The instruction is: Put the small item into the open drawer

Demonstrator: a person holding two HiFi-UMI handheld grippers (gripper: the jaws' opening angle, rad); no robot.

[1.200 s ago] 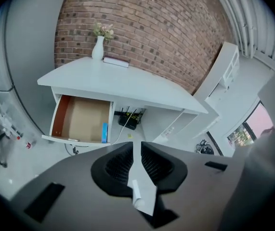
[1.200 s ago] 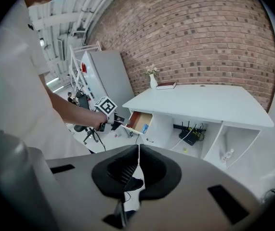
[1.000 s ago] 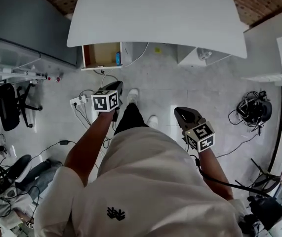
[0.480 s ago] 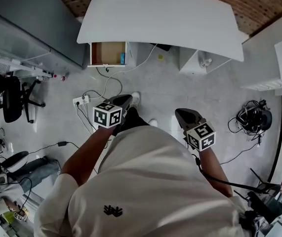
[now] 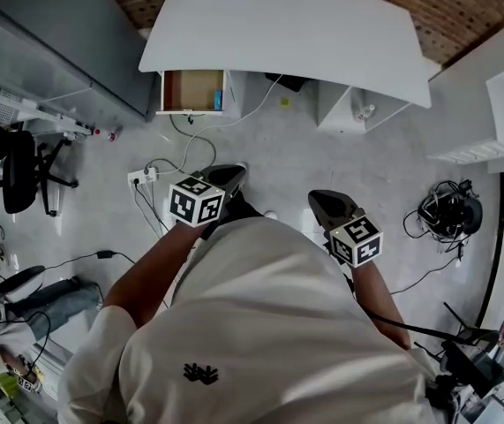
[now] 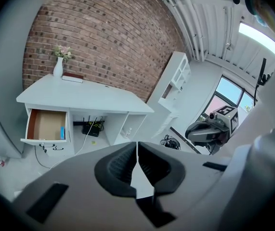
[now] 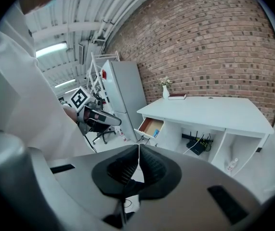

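The white desk [image 5: 296,34] stands ahead with its left drawer [image 5: 191,90] pulled open. A small blue item [image 5: 217,101] lies at the drawer's right side, also visible as the blue item [image 6: 62,132] in the left gripper view. Both grippers hang over the floor, well short of the desk. My left gripper [image 5: 227,176] is shut, its jaws [image 6: 137,146] meeting with nothing between them. My right gripper [image 5: 324,203] is also shut and empty, jaws [image 7: 138,148] together. Each gripper view shows the drawer [image 7: 150,126] at a distance.
A power strip [image 5: 142,178] and cables lie on the floor left of my feet. An office chair [image 5: 13,162] and a grey cabinet [image 5: 66,42] stand at left, white shelving [image 5: 499,104] at right. A vase [image 6: 58,66] and book [image 6: 72,77] sit on the desk.
The left gripper has drifted a little right and back toward my body. The desk and drawer look slightly farther off; the right gripper barely moved.
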